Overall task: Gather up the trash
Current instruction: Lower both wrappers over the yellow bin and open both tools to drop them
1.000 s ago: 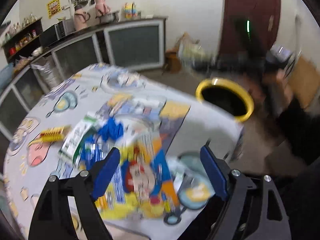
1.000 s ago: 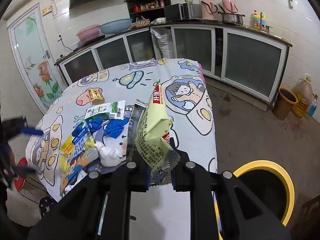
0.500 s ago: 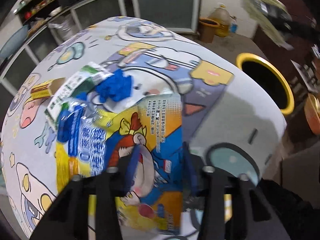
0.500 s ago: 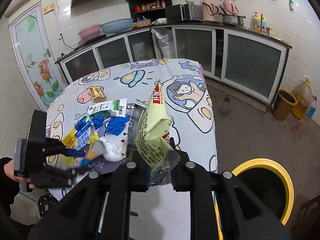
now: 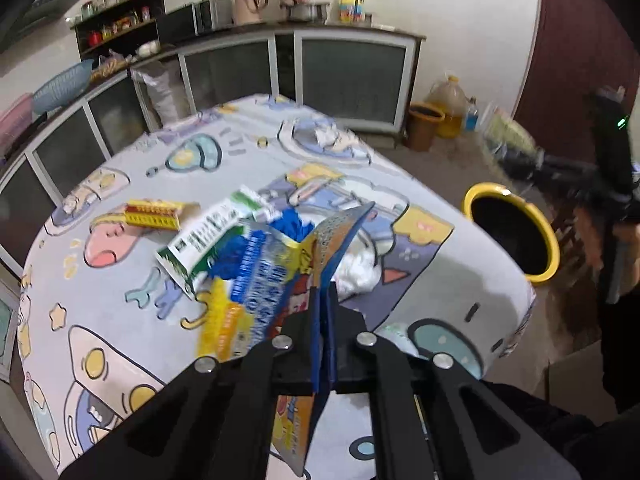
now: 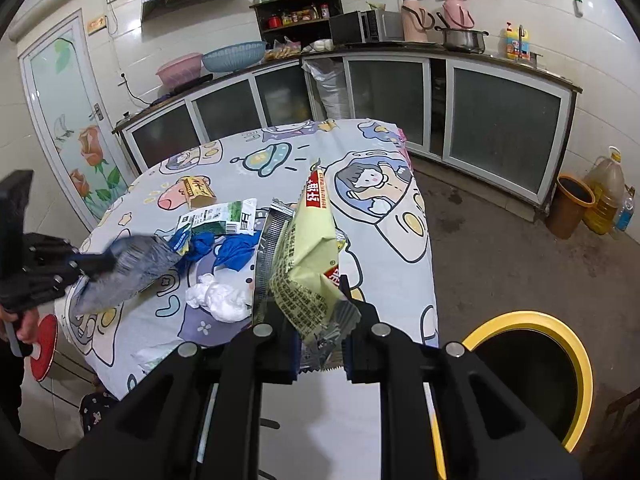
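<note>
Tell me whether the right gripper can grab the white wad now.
Probably not: the right gripper is shut on the green packet, so it has no free grip, though the white wad lies uncovered on the table.

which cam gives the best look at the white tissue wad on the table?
Right wrist: the tissue wad lies in full view on the tablecloth, left of the held green bag. In the left wrist view, the held snack bag hides most of it.
</note>
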Tool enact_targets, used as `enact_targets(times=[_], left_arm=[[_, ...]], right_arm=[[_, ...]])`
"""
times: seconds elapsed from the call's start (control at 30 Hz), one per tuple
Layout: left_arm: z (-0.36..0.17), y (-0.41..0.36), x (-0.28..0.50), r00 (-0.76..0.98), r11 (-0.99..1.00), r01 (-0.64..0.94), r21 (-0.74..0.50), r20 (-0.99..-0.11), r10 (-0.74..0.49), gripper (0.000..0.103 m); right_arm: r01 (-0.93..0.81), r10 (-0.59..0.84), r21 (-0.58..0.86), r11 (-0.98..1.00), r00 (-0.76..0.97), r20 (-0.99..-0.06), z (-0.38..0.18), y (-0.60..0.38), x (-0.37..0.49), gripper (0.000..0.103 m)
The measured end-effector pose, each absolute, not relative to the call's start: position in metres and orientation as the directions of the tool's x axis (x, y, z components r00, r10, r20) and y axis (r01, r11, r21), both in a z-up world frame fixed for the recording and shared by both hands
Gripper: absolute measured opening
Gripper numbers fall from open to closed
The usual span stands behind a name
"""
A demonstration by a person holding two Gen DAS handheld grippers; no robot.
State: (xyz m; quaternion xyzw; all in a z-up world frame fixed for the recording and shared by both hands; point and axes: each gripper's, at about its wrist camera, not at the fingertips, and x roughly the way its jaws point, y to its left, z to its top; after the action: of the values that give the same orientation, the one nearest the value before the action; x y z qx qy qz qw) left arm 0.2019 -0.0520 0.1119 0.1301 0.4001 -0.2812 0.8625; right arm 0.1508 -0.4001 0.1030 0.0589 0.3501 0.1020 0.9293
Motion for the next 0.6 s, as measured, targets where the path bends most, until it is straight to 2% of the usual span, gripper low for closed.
enact_targets(times=[0.3, 0.6], left_arm=[[0.165, -0.078, 0.182, 0.57, 0.764, 0.645, 0.009, -0.673, -0.472, 0.002], [0.195, -0.159, 0.164, 0.513, 0.642, 0.766, 0.017, -0.619, -0.595, 0.002]], right_arm=[[-0.111, 0.209, 0.194, 0.975, 0.758, -0.618, 0.107, -0.42, 0.126, 0.016], [-0.003, 0.126, 0.204, 0.979, 0.795, -0.593, 0.112, -0.466, 0.084, 0.016]])
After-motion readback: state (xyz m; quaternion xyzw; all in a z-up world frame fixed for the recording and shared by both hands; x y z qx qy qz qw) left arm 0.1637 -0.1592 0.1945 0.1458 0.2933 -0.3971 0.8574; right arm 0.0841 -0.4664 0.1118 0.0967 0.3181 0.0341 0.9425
